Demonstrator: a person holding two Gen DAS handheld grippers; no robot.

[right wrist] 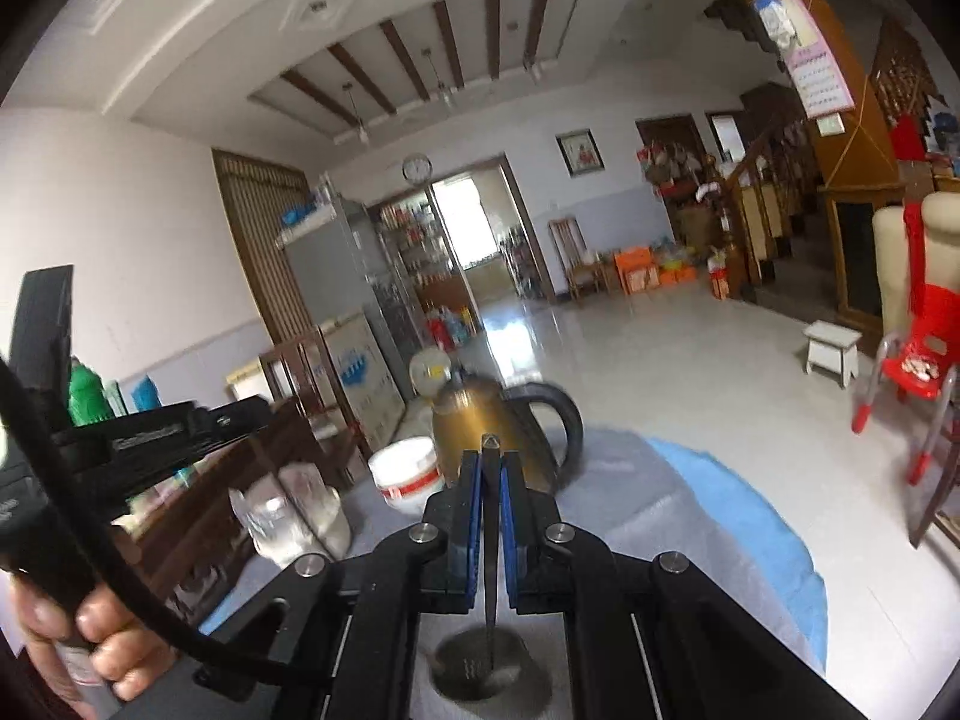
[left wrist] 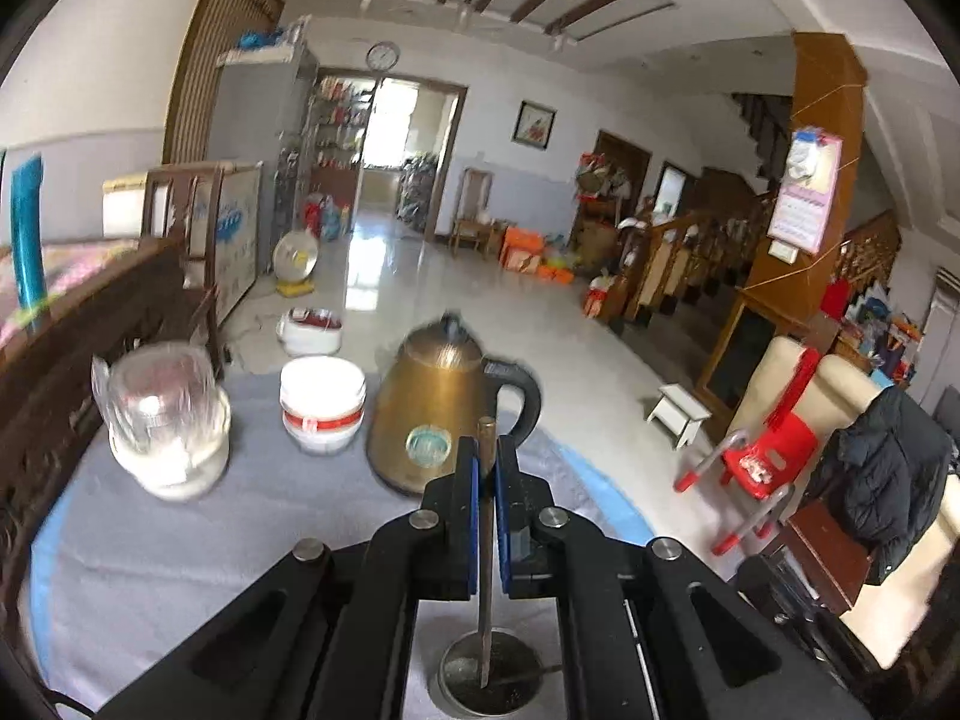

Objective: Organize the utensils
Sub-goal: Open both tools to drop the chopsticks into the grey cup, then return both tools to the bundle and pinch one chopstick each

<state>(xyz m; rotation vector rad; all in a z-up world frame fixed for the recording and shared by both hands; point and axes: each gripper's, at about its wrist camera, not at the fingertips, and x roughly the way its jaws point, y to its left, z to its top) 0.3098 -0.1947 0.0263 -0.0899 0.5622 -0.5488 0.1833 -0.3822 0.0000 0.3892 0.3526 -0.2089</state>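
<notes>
The left hand-held gripper (left wrist: pixel 486 456) is closed on a thin metal utensil (left wrist: pixel 486 546), which stands almost upright between the blue pads (left wrist: pixel 473 516). Its brown top end shows above the fingertips in the middle of the frame, and its lower end points down into a round metal cup (left wrist: pixel 489 675) at the bottom centre. I cannot tell if the tip touches the bottom of the cup.

The right hand-held gripper (right wrist: pixel 491 468) is also closed, on a dark pointed utensil (right wrist: pixel 491 540). This one is upright too, its long axis runs from top to bottom of the frame, and its lower end hangs over or inside the same kind of cup (right wrist: pixel 489 669) at the bottom centre. It is probably the same cup, but I cannot be sure of it. What sort of utensil each one is, I cannot say.

So the cup lies directly below both grippers, and both are near it; neither looks clearly nearer. In my judgement the coming move is a straight lowering and release, and the two grippers may crowd each other over the small opening.

On the counter (left wrist: pixel 198 546), covered by a grey cloth, farther from the cameras, stand a golden kettle (left wrist: pixel 441 408), a white tub with a red band (left wrist: pixel 322 402) and a clear jar (left wrist: pixel 165 414). They are well apart from the cup and do not stand in the way. At the lower left of the right view a hand (right wrist: pixel 78 636) grips a black handle.
</notes>
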